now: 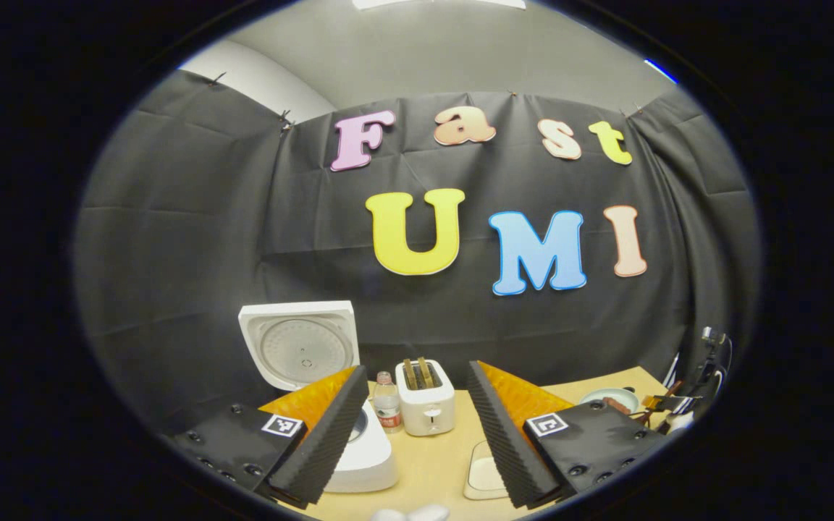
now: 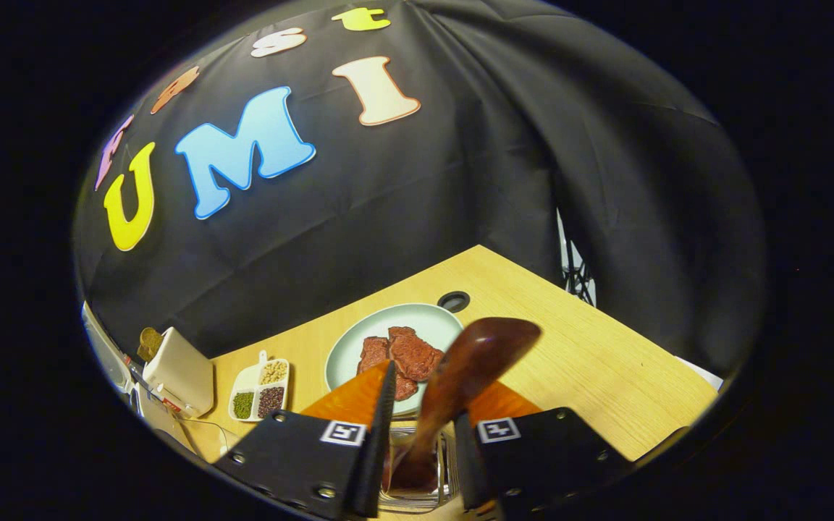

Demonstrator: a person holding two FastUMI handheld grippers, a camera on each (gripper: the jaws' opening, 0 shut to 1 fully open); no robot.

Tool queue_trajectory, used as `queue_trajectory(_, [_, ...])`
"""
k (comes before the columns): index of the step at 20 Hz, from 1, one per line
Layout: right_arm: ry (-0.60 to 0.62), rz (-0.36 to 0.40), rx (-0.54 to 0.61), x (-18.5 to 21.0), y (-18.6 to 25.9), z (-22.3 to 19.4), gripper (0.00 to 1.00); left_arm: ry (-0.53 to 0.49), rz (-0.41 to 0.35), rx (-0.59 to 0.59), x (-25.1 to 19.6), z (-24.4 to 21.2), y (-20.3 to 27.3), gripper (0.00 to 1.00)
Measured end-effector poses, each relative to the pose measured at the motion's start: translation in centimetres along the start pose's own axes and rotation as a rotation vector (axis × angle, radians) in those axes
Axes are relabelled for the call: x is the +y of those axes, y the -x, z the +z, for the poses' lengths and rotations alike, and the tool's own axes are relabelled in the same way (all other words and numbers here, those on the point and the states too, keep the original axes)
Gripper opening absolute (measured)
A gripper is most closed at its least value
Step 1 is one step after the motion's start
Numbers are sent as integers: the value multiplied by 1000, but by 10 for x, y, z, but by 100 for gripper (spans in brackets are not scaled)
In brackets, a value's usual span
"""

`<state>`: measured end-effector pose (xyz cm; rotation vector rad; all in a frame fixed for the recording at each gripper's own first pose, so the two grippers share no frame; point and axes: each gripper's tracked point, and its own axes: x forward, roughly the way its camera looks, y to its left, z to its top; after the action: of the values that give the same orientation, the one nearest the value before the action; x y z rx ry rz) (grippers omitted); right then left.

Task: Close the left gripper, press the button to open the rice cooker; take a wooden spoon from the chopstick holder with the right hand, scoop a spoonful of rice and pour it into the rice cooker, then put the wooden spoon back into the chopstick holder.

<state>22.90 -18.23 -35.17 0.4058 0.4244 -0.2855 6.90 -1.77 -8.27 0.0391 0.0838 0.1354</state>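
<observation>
While left tongs [image 1: 417, 441] hang spread, right tongs [image 2: 420, 441] — tilted down — straddle wooden spoon [image 2: 460, 376], grip unclear.

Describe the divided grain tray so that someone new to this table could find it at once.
Start at the pale green plate holding the pieces of meat in the right gripper view. Left of it, before the white toaster, lies the small white tray. It alone is split into compartments, one with pale grains, one green, one dark.

The left gripper [image 1: 417, 434] hides part of the rice cooker [image 1: 366, 456].
</observation>
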Motion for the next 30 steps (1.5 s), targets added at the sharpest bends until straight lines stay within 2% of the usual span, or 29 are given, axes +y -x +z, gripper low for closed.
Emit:
queue_trajectory(3, [29,29,6,8,4,-1,13,-6,-4,-3,-3,1,-4,96])
queue_trajectory(4, [55,28,11,10,4,-1,16,-8,-7,-4,-4,1,-4,94])
queue_trajectory(6, [76,34,12,12,5,0,16,-11,-12,-8,-6,3,-6,96])
queue_trajectory(11, [78,26,-9,15,10,10,16,3,-8,-12,1,1,-8,94])
queue_trajectory(12, [77,22,-17,16,16,15,13,3,-3,-12,4,-1,-8,99])
queue_trajectory(14, [92,22,-22,23,17,20,10,4,16,1,12,-5,-9,94])
queue_trajectory(15, [97,37,-33,28,22,25,10,6,22,3,15,-5,-9,99])
queue_trajectory(17, [133,39,-68,37,36,45,10,1,33,-11,23,-3,-6,97])
queue_trajectory(22, [224,117,-179,98,95,102,10,24,17,-16,42,-10,-2,94])
queue_trajectory(24, [262,149,-230,129,121,120,10,30,5,-15,51,-16,0,99])
queue_trajectory(27, [276,213,-273,177,153,122,10,32,-4,-13,66,-22,4,96])
queue_trajectory(28, [279,232,-269,193,158,115,10,34,-2,-12,71,-25,5,99])
queue_trajectory(30, [298,275,-242,220,165,92,10,38,-1,-5,78,-30,9,94])
